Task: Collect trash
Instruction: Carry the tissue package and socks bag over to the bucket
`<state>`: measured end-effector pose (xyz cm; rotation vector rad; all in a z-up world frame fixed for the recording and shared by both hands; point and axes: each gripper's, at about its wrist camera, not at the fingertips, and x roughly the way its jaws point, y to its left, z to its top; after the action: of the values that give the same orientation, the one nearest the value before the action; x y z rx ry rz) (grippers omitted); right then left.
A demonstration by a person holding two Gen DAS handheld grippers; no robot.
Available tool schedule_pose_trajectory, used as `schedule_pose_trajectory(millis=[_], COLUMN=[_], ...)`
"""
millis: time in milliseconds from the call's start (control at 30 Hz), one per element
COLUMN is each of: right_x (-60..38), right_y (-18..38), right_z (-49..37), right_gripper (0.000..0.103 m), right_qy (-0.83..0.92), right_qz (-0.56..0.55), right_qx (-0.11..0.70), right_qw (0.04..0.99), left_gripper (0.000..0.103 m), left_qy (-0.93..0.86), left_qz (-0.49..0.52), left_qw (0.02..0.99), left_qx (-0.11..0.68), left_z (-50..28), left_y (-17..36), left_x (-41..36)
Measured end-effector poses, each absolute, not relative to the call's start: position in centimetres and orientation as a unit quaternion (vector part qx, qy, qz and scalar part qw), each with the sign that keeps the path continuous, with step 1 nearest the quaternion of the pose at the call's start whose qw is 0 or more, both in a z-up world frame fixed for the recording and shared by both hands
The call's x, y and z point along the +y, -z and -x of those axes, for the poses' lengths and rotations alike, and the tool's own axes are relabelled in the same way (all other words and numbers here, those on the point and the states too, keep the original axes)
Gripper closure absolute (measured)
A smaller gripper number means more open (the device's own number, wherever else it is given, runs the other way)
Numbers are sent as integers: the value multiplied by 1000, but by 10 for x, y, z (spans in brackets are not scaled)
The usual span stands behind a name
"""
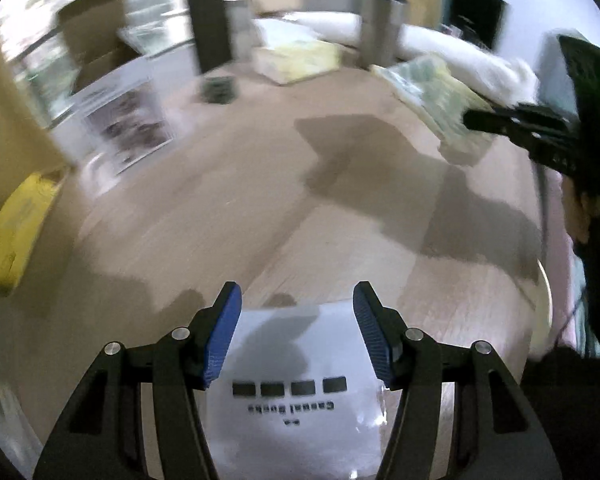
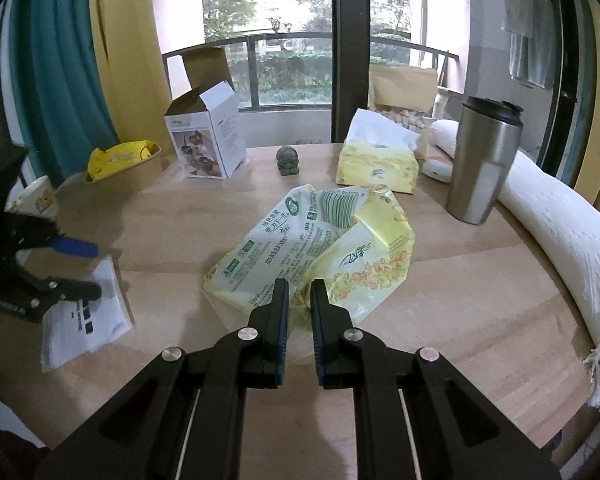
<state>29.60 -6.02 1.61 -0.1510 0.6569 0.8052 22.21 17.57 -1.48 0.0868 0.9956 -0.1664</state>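
Right wrist view: right gripper (image 2: 300, 292) fingers nearly closed, pinching empty tissue wrapper (image 2: 320, 244). Left gripper (image 1: 298, 320) fingers open over white leaflet (image 1: 300, 392). Collection barely begun; both items remain on desk (image 2: 460, 320).
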Motion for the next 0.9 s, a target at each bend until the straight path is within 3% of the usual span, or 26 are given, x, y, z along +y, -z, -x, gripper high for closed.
schedule_pose_trajectory(millis=[400,667,900], right_x=[-86,-84,-79], right_y=[-8,-11,-15], right_z=[-288,-280,-266], right_gripper=[92,92,92], right_qy=[-376,-382,-384], right_qz=[57,66,72], right_qx=[316,310,303], right_qw=[869,868,869], left_gripper=[42,42,43], left_qy=[168,153,133], left_qz=[-71,-46,-94], left_qw=[798,795,818], left_qx=[574,585,551], left_z=[-250,-201,-168], left_y=[46,44,45], left_x=[195,199,177])
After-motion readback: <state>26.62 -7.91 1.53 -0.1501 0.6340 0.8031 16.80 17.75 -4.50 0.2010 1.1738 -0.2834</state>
